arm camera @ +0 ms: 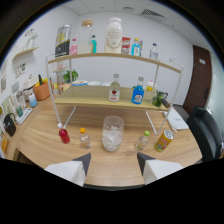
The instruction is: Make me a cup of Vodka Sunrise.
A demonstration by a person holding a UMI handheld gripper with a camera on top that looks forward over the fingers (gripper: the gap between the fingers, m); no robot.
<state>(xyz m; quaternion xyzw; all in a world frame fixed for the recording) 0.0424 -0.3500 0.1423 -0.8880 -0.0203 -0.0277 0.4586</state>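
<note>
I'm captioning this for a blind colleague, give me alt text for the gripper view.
An open gripper hovers before a clear glass of ice on a wooden table, flanked by a small red bottle, an orange-capped bottle, a green-capped bottle and a yellow can; bottles line a two-tier shelf beyond.

glass (112, 133) on table (45, 137), ahead of open tongs (113, 161), before shelf (100, 95).

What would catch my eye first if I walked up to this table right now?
Probably the clear glass holding what looks like ice, standing on the wooden table just ahead of the open gripper. A row of small bottles flanks it: a red one and an orange-capped one on one side, a green-capped one and a yellow can on the other. Behind rises a two-level shelf carrying more bottles, including a blue one.
</note>
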